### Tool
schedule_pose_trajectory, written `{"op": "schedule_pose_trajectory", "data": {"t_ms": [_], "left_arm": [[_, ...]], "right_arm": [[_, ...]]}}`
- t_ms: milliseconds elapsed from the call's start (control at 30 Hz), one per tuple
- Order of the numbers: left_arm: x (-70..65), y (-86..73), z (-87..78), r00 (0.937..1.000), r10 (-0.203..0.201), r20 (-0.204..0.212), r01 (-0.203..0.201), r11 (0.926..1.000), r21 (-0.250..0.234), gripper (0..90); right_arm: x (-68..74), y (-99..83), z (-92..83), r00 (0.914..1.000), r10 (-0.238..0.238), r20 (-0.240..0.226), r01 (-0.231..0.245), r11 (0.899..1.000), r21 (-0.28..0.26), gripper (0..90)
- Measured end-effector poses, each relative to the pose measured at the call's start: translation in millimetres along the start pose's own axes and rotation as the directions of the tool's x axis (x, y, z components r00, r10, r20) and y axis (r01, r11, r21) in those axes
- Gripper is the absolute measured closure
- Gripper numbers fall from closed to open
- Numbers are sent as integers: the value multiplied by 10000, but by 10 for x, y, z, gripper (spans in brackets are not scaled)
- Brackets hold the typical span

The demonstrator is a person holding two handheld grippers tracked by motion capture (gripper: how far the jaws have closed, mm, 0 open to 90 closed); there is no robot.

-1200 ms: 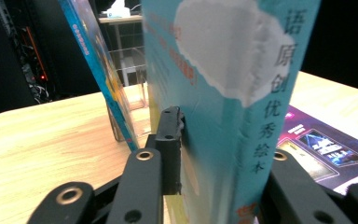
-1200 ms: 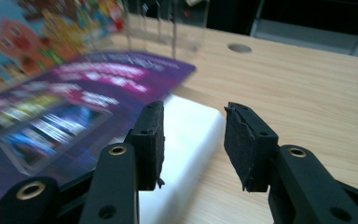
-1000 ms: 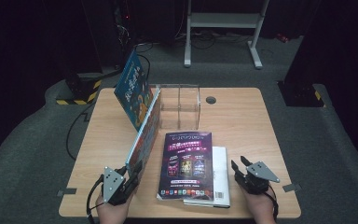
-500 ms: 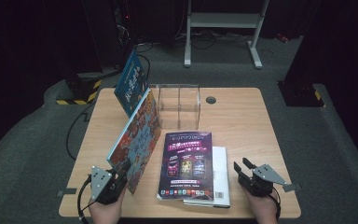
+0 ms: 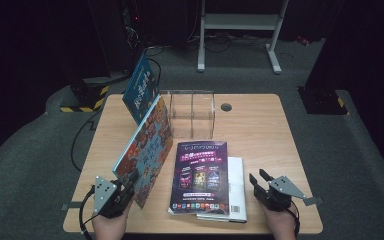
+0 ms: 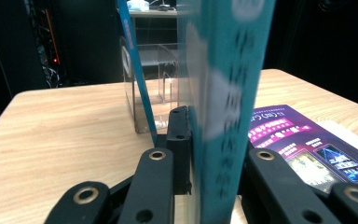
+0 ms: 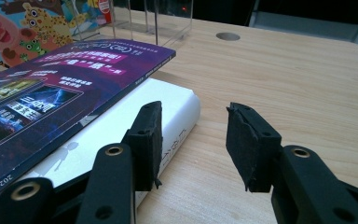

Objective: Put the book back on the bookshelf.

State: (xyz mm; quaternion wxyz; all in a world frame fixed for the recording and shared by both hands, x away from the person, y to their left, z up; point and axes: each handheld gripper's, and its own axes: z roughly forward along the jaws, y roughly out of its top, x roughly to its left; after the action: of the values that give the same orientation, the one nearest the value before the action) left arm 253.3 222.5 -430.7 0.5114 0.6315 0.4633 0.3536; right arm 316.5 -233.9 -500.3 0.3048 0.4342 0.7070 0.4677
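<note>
A colourful picture book (image 5: pixel 149 145) stands on its lower edge on the table, leaning, with its cover facing right. My left gripper (image 5: pixel 130 182) is shut on its near lower corner; in the left gripper view the teal spine (image 6: pixel 223 107) sits between the pads (image 6: pixel 179 140). The jaws have just eased open slightly, with the book still between them. My right gripper (image 5: pixel 258 176) stands open near the front right edge, beside a white book (image 7: pixel 121 135) and holding nothing (image 7: pixel 193 140). A purple magazine (image 5: pixel 200 175) lies on the white book (image 5: pixel 236 190).
A clear acrylic book holder (image 5: pixel 192 112) stands at the back middle of the wooden table (image 5: pixel 260 135). A blue book (image 5: pixel 140 87) leans against its left side. A cable hole (image 5: pixel 225 106) is behind it. Bare wood lies to the right.
The picture book has tipped from nearly edge-on to leaning, so more of its cover shows. My left hand shifted a little to the left. The right gripper kept still.
</note>
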Motion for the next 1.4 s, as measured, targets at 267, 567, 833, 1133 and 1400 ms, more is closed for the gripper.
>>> {"op": "schedule_pose_trajectory", "data": {"t_ms": [267, 567, 833, 1133, 1400], "left_arm": [[-44, 137, 34, 9993, 345, -117, -345, 9994, 30, 726], [-51, 274, 113, 9986, 465, -233, -465, 9989, 31, 710], [-52, 337, 132, 9997, 230, -40, -231, 9996, -167, 753], [-35, 345, 156, 10000, 96, 24, -96, 9997, -202, 771], [10, 343, 155, 9998, -93, 175, 96, 9998, -197, 771]], "right_arm": [[10, -5, 8, 10000, 54, -57, -54, 10000, 28, 544], [6, -7, -1, 9999, 80, -72, -80, 10000, 56, 541], [3, -2, -21, 9999, 91, -73, -91, 10000, 5, 540], [-4, -7, -34, 9999, 106, -60, -106, 9999, -7, 539], [4, -14, -30, 9998, 159, -106, -158, 9999, 35, 539]]}}
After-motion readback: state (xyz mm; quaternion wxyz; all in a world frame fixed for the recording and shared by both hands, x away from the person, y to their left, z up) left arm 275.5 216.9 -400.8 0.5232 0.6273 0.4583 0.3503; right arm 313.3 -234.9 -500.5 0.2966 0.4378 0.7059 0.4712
